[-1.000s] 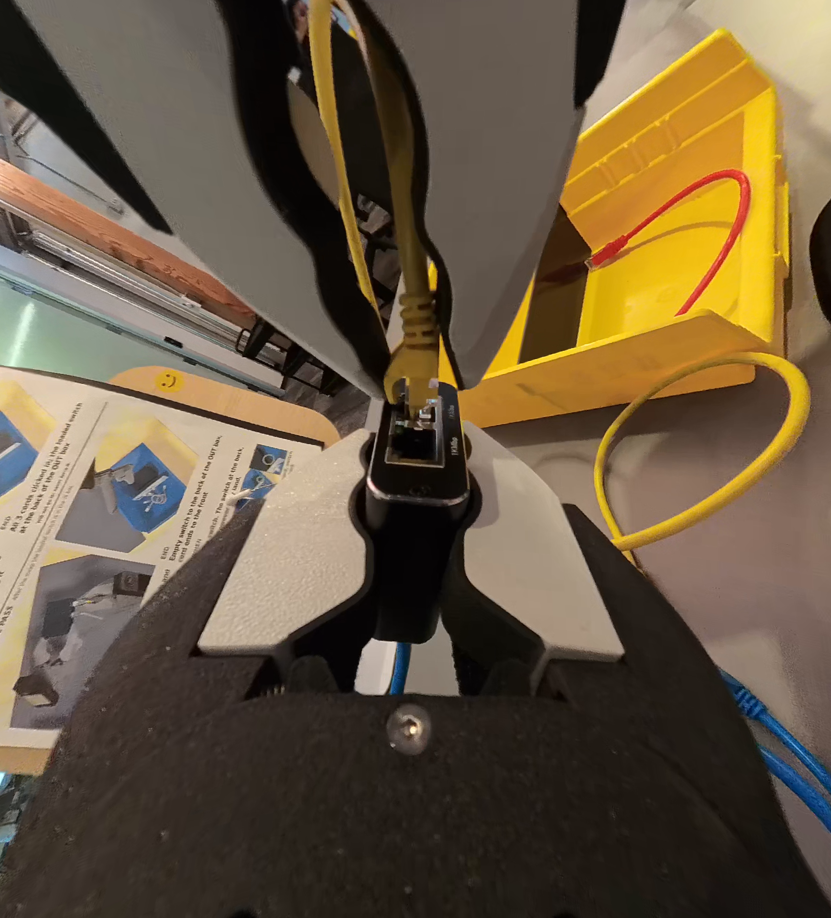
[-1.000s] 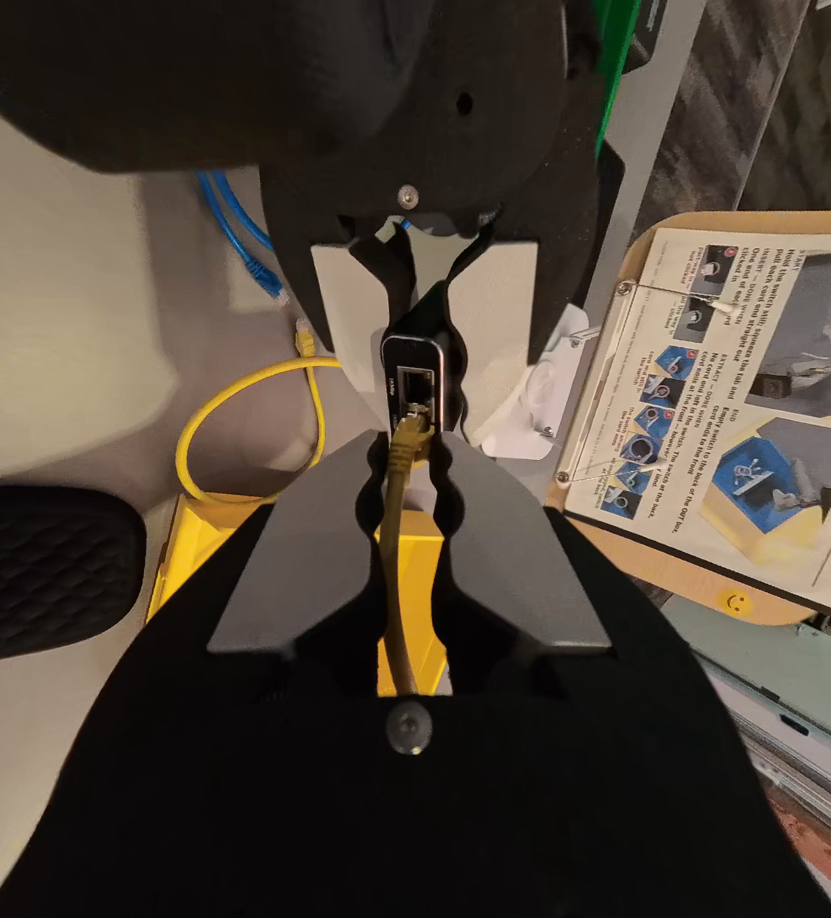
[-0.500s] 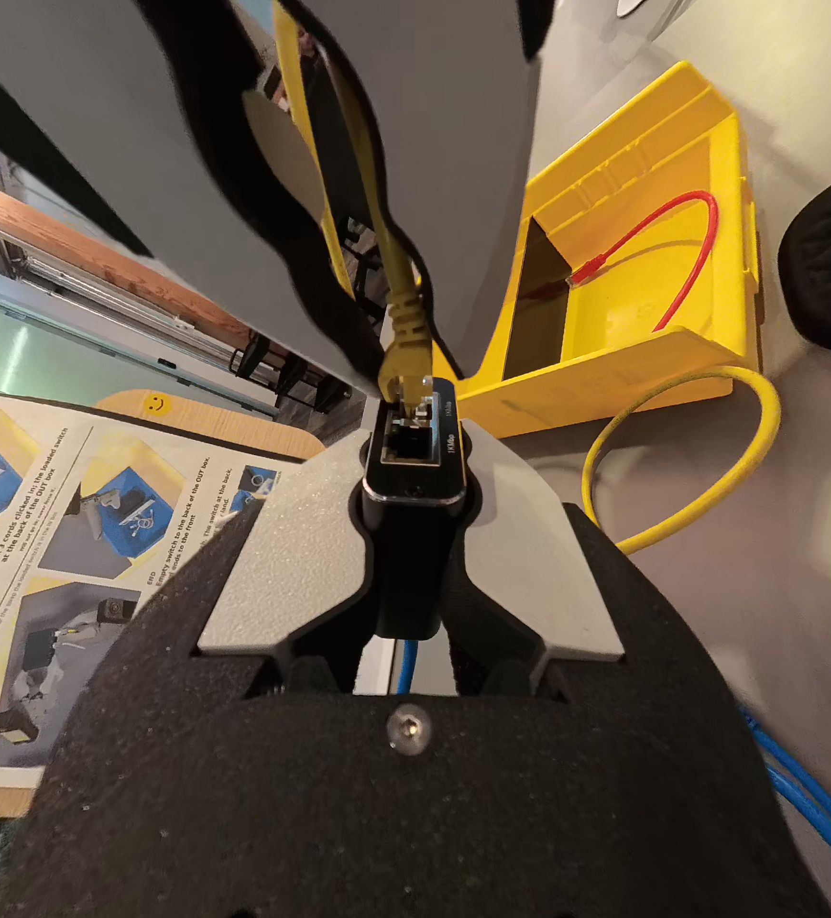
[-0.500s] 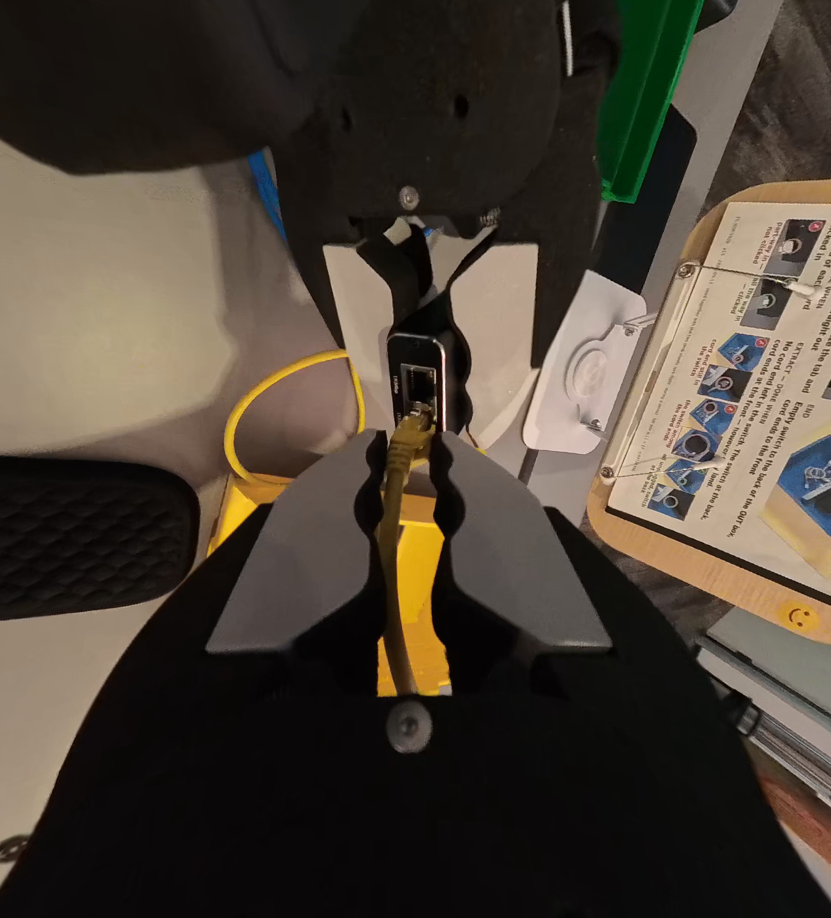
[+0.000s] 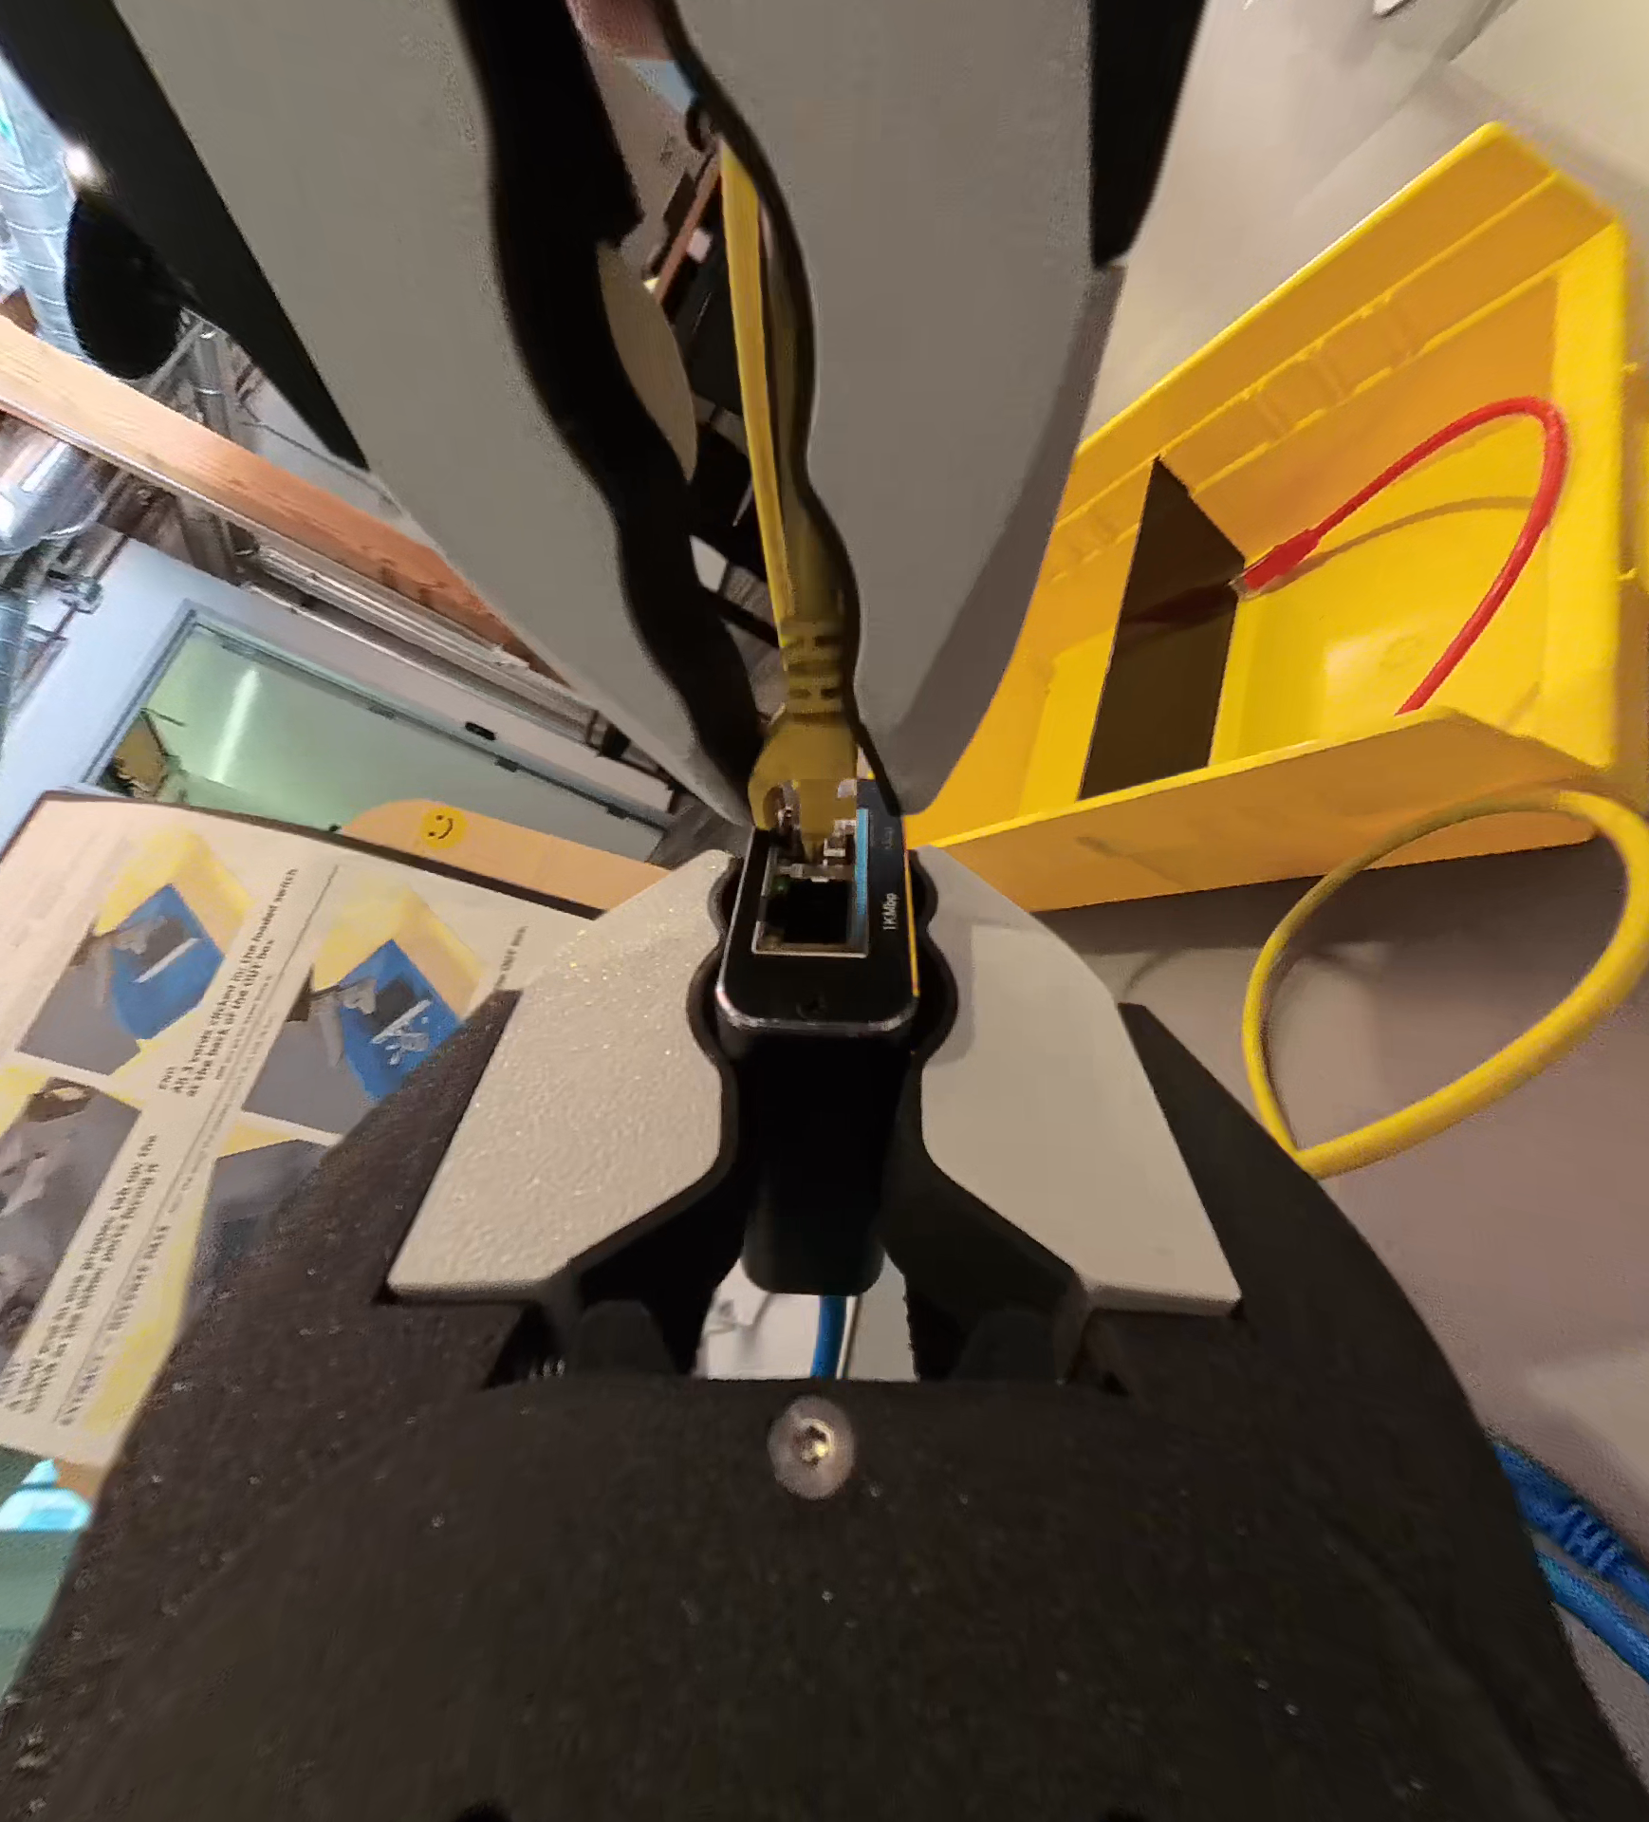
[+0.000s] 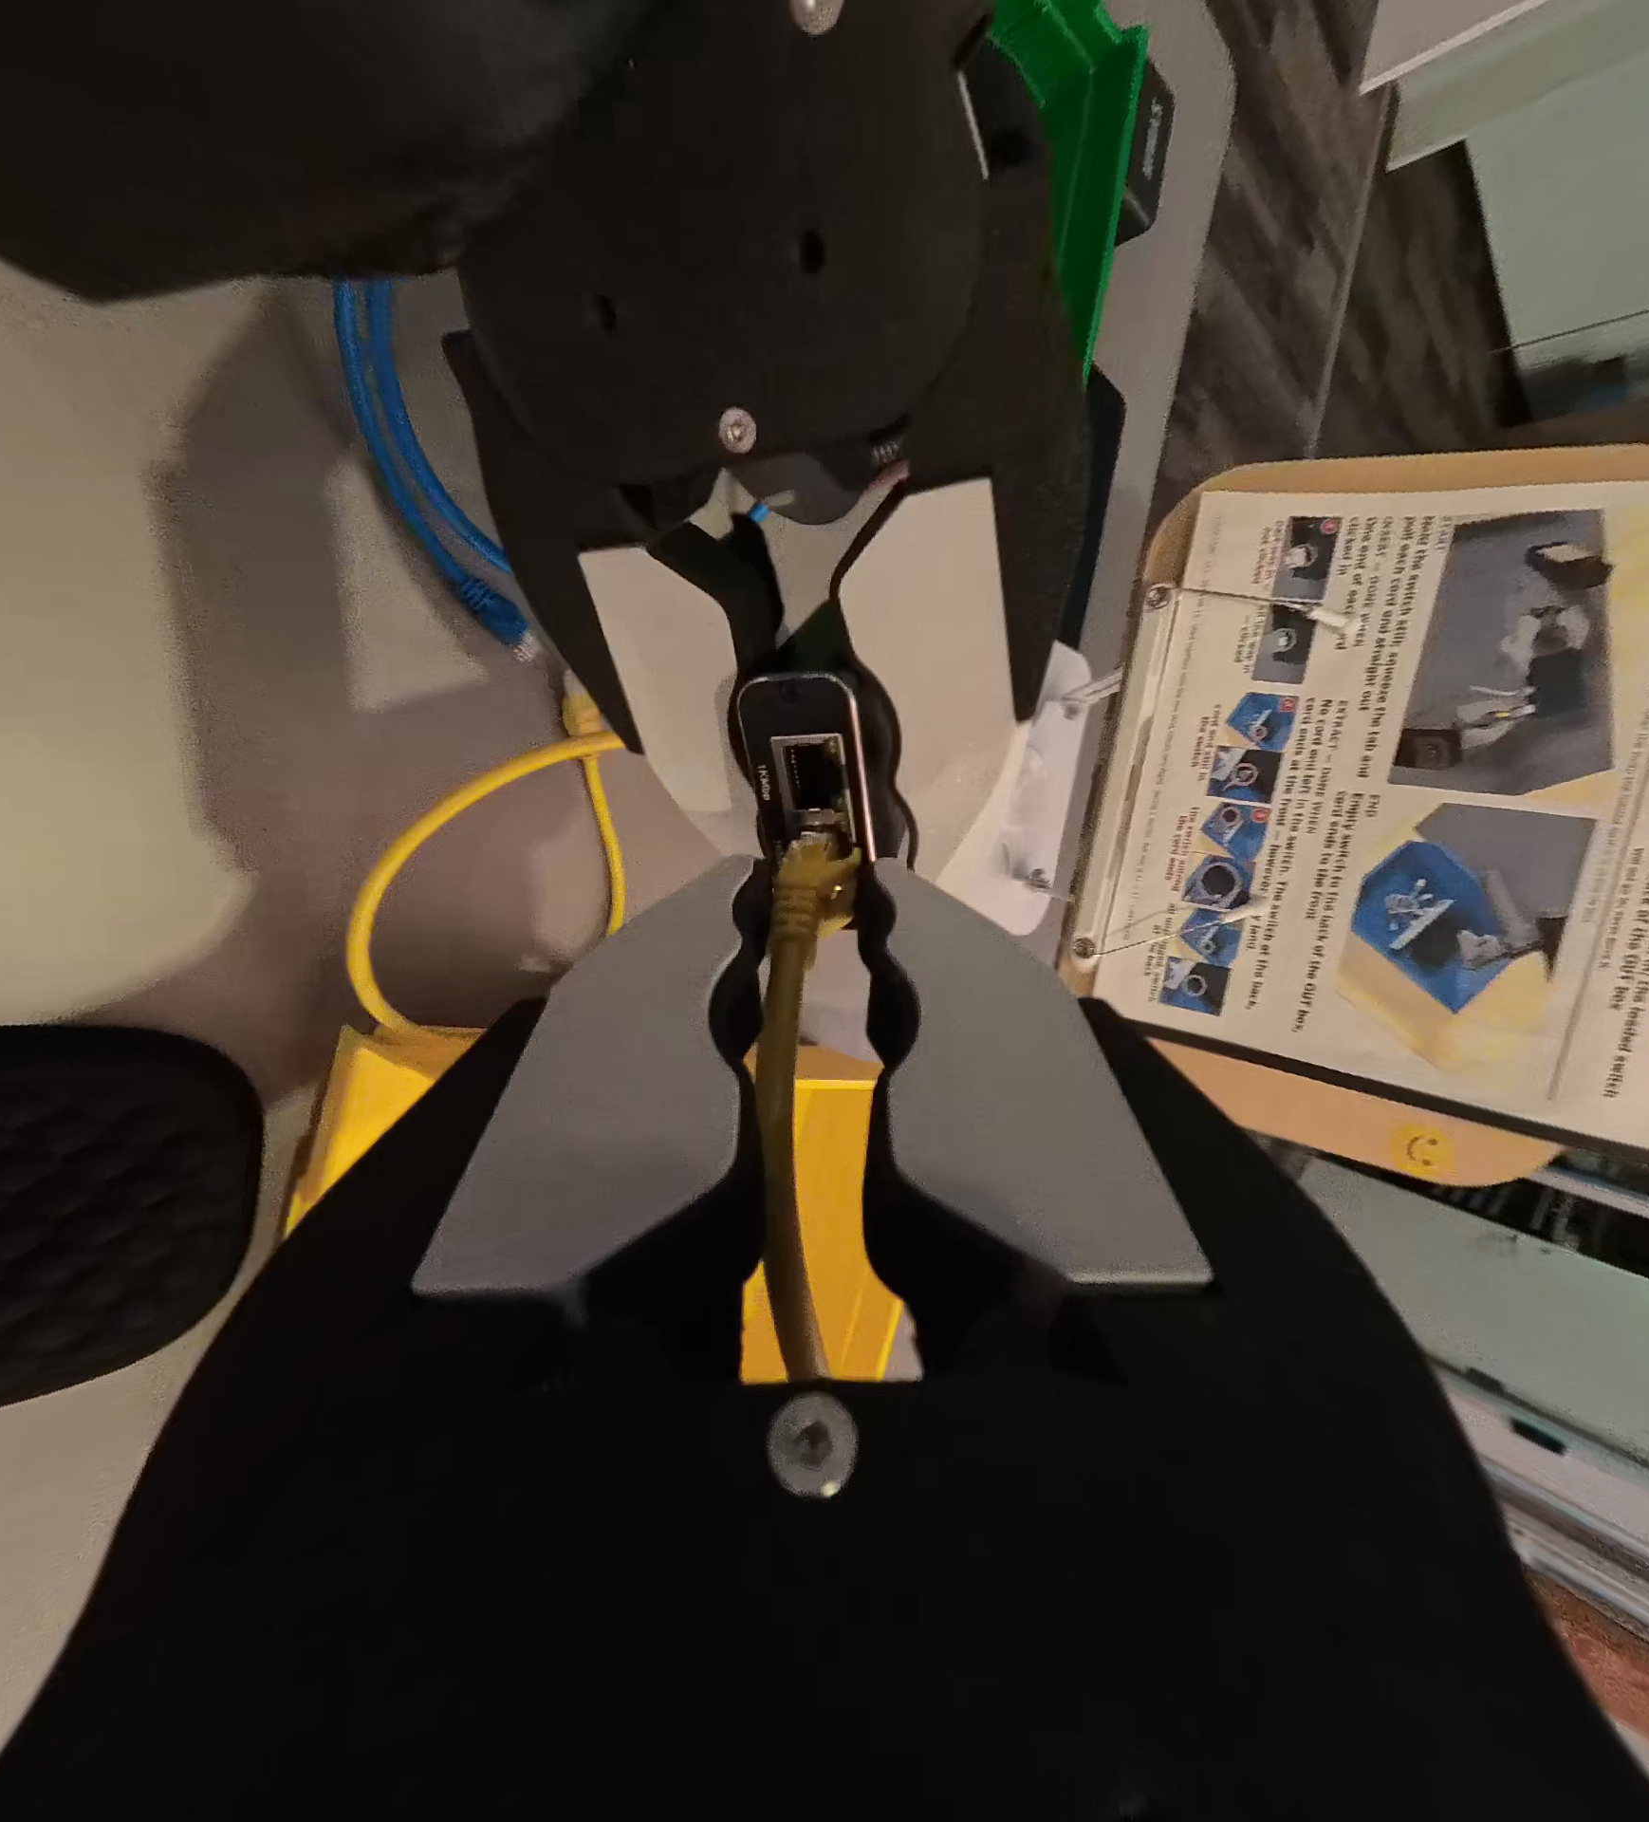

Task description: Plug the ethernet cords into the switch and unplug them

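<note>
My left gripper (image 5: 816,892) is shut on the small black switch (image 5: 816,1085), ports facing away from me. My right gripper (image 6: 806,868) is shut on the yellow ethernet cord (image 6: 786,1065) just behind its plug (image 6: 816,858). The plug (image 5: 806,779) sits at the switch's far port; the near port (image 5: 806,922) is empty. In the right wrist view the switch (image 6: 806,759) is held by the left gripper above my fingertips. The cord's loose loop (image 5: 1451,996) lies on the grey table. A red cord (image 5: 1451,513) lies in the yellow bin (image 5: 1343,769).
A blue cord (image 5: 1629,1627) lies on the table at the right, also in the right wrist view (image 6: 407,463). An instruction sheet on a wooden board (image 5: 160,1035) stands left. A black padded object (image 6: 62,1203) lies beside the yellow bin (image 6: 367,1104). My two grippers' fingertips are within a few centimetres of each other.
Both grippers have shifted together over the table with the switch and yellow plug still mated; the bin and board slid in view. Grips are unchanged.
</note>
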A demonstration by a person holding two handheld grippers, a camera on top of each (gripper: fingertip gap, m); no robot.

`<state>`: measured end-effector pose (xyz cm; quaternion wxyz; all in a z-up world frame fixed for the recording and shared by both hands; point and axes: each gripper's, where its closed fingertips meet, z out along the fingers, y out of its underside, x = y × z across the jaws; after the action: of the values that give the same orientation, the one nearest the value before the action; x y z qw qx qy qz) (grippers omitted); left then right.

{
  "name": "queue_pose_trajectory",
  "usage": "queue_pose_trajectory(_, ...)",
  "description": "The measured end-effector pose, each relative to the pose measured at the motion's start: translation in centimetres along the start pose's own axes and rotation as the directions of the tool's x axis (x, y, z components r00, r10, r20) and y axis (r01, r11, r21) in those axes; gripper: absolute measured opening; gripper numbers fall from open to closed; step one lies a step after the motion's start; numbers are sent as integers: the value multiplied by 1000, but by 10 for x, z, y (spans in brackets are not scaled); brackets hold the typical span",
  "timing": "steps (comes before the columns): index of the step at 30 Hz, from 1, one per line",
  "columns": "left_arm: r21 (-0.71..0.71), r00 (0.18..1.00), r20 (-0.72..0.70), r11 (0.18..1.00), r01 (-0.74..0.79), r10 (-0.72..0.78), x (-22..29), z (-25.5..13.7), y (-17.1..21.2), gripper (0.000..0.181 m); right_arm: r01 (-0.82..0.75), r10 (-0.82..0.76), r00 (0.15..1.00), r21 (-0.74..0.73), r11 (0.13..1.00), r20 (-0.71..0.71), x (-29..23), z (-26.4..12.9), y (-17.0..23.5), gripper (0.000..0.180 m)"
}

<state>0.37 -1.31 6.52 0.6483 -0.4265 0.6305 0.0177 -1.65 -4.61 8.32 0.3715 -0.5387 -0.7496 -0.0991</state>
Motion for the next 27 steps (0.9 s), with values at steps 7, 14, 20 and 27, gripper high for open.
queue_pose_trajectory(7, -25, 996, 55, 997, -72, 73, -9, -12, -10, 28, 134, -124, 980, 53, 990, -158, 2, -11, -8, 18)
queue_pose_trajectory(14, -48, 989, 84, 992, -119, 123, -13, -18, -15, 28, 165, -153, 972, 56, 985, -179, 2, -17, -14, 17)
queue_pose_trajectory(20, -54, 989, 74, 991, -125, 129, -10, -17, -15, 28, 192, -187, 973, 20, 981, -136, -3, -17, -14, 17)
queue_pose_trajectory(27, -42, 997, -12, 996, -81, 81, -2, -13, -7, 29, 148, -148, 989, -45, 988, 15, -6, -10, -10, 17)
